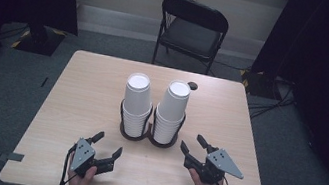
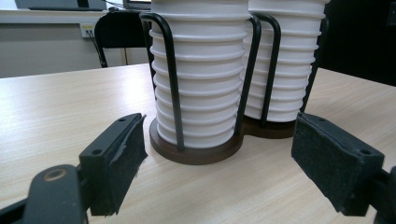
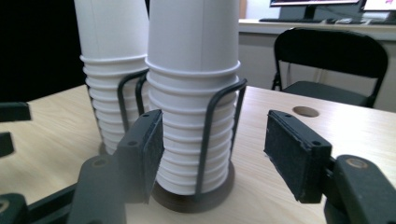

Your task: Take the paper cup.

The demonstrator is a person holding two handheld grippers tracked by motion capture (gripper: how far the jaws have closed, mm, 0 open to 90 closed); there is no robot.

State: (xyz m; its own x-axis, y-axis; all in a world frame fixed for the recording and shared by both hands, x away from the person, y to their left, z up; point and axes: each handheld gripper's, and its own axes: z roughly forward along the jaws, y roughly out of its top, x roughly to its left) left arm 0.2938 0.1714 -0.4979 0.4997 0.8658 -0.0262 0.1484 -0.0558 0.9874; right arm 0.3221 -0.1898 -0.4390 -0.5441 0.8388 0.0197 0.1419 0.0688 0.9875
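- My left gripper point(image 1: 106, 146) and right gripper point(image 1: 193, 145) hover low over the table point(image 1: 86, 94), both spread wide, holding nothing.
- Just beyond them, two white cup stacks point(image 1: 136, 104) stand upside down in a black wire holder point(image 1: 148, 134).
- Farther off, a black chair point(image 1: 192, 31).

- right gripper point(image 3: 212, 149): fingers point(image 3: 292, 154) spread wide, nothing held
- near cup stack point(image 3: 194, 93) in wire holder point(image 3: 219, 135) sits between them
- second stack point(image 3: 109, 70) behind-left, on desk point(image 3: 280, 196)

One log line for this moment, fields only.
left tool: open, empty | right tool: open, empty | cup stacks: two, upside down in rack | table: tools near front edge
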